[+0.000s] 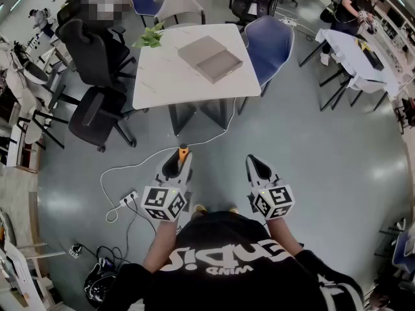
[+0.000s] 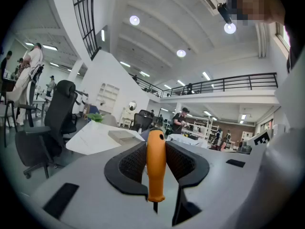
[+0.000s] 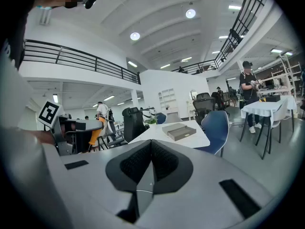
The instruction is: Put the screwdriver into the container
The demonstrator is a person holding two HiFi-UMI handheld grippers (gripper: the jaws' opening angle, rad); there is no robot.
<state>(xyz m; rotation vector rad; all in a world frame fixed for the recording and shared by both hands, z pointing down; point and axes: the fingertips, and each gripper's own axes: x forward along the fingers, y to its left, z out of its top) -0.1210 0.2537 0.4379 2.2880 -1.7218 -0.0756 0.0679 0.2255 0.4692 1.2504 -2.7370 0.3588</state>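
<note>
Of the two grippers, the left gripper (image 1: 176, 164) clamped one orange-handled screwdriver (image 2: 156, 161) upright between its jaws, and the right gripper (image 1: 257, 167) was closed and empty. One grey container (image 1: 210, 58) sat on one white table (image 1: 162, 76), well ahead.

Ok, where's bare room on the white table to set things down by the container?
The white table is bare across its near-left half, between the plant at the far-left corner and the grey container. A narrower strip runs along the near edge. Crowded: black chairs on the left side, a blue chair on the right.
</note>
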